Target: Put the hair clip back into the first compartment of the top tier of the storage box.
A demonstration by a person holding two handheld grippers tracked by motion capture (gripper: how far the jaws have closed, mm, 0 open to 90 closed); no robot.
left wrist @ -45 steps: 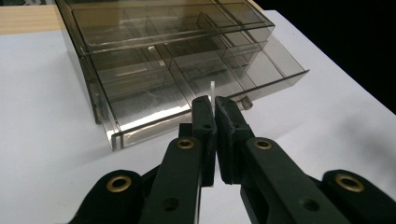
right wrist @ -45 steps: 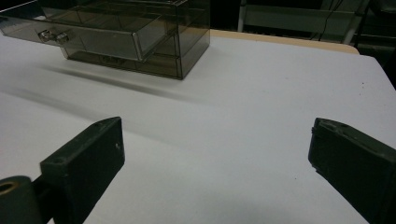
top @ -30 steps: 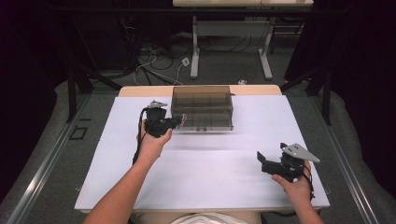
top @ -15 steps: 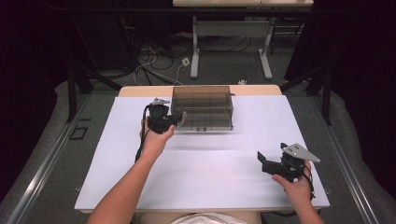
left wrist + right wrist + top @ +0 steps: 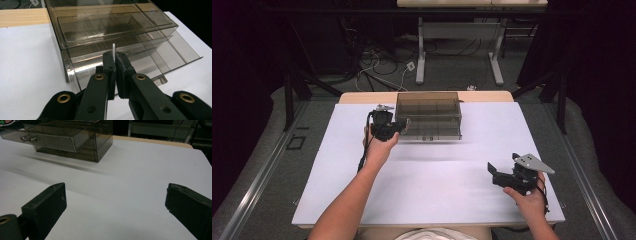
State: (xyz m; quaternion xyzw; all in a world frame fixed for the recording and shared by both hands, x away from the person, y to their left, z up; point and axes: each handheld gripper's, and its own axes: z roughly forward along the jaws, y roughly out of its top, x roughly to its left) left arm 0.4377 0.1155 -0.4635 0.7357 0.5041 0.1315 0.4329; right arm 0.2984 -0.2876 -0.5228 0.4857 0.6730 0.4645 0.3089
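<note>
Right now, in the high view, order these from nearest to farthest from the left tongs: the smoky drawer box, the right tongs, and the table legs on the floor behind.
1. Smoky drawer box, just to the right of the left tongs.
2. Right tongs, open, at the near right of the white table.
3. Table legs, on the floor beyond the far edge.
</note>
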